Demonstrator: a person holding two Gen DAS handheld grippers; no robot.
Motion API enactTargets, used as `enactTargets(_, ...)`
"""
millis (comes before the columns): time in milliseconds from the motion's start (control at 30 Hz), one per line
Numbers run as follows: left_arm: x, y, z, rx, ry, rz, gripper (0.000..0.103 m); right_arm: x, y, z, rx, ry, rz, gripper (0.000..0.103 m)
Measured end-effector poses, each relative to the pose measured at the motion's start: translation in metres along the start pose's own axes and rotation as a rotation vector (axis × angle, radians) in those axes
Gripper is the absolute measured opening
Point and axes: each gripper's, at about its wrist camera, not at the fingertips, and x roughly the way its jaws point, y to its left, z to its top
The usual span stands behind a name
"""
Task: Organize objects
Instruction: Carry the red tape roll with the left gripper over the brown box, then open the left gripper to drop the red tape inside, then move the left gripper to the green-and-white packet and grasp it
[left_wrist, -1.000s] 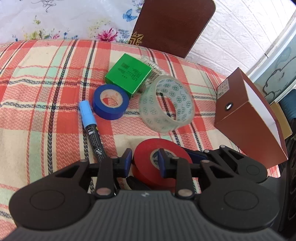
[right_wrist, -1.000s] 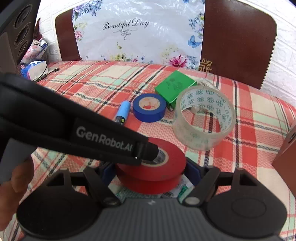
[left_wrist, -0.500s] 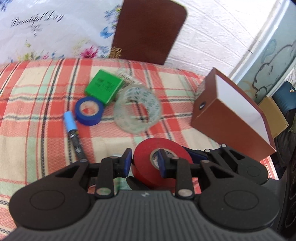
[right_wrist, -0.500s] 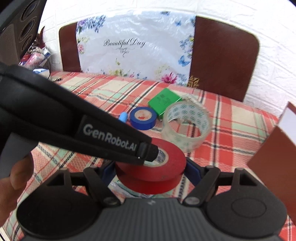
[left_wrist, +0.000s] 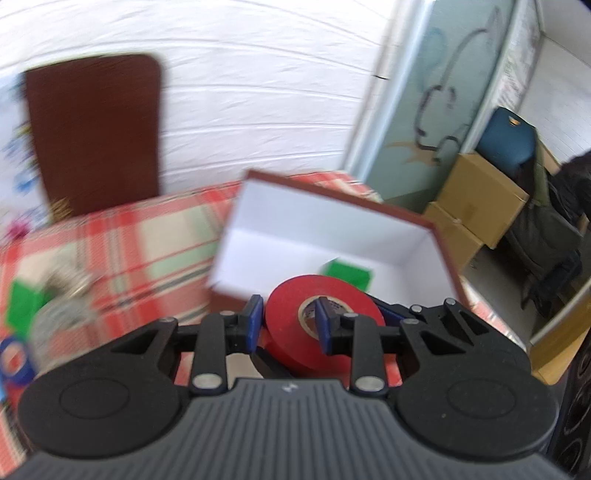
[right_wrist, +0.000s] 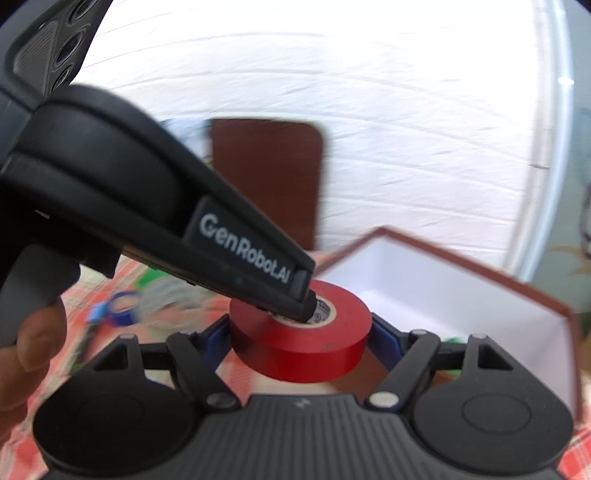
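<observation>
A red tape roll (left_wrist: 325, 328) is held by both grippers. My left gripper (left_wrist: 286, 321) is shut on its wall, one finger in the core hole and one outside. My right gripper (right_wrist: 299, 339) is shut across the same roll (right_wrist: 301, 332), gripping its outer sides. The roll hangs just in front of an open brown box (left_wrist: 441, 243) with a white inside, which also shows in the right wrist view (right_wrist: 517, 284). A green box (left_wrist: 349, 273) lies in it. The left gripper's body crosses the right wrist view.
On the plaid tablecloth (left_wrist: 129, 236) to the left lie a clear tape roll (left_wrist: 61, 314), a green box (left_wrist: 22, 306) and a blue tape roll (left_wrist: 14, 360). A brown chair back (left_wrist: 96, 129) stands behind the table. Cardboard boxes (left_wrist: 480, 195) stand at the right.
Both grippers have lifted the red roll and swung right toward the open brown box. The box's white inside now faces the cameras; the other items have slid to the left edge.
</observation>
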Motion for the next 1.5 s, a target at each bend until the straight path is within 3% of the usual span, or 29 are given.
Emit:
enactTargets(267,0.060,-0.037,0.026,0.064,0.023,-0.032,0.033,0.022,-0.080,0.006,0.119,0.007,-0.095,0.077)
enactTargets(533,0.081,-0.026,0.025,0.013,0.065,0.028,0.034,0.056,-0.103,0.005,0.172,0.078,-0.087,0.079)
enactTargets(733,0.056,-0.009,0.019,-0.023,0.040,0.055,0.034,0.049,-0.093,0.009,0.155,0.070,-0.095,0.082)
enactTargets(1067,-0.025,0.016,-0.016,-0.053,-0.065,0.113,0.034,0.007,-0.050,0.020,0.108,0.015,-0.096,0.082)
enactTargets(1233,-0.049,0.034,-0.049,-0.083,-0.068,0.165,0.034,0.002,-0.022,-0.003,0.087,0.012,-0.069,0.082)
enactTargets(1500,-0.065,0.063,-0.104,-0.123,-0.012,0.234,0.034,0.000,0.025,-0.045,0.039,0.097,-0.026,0.082)
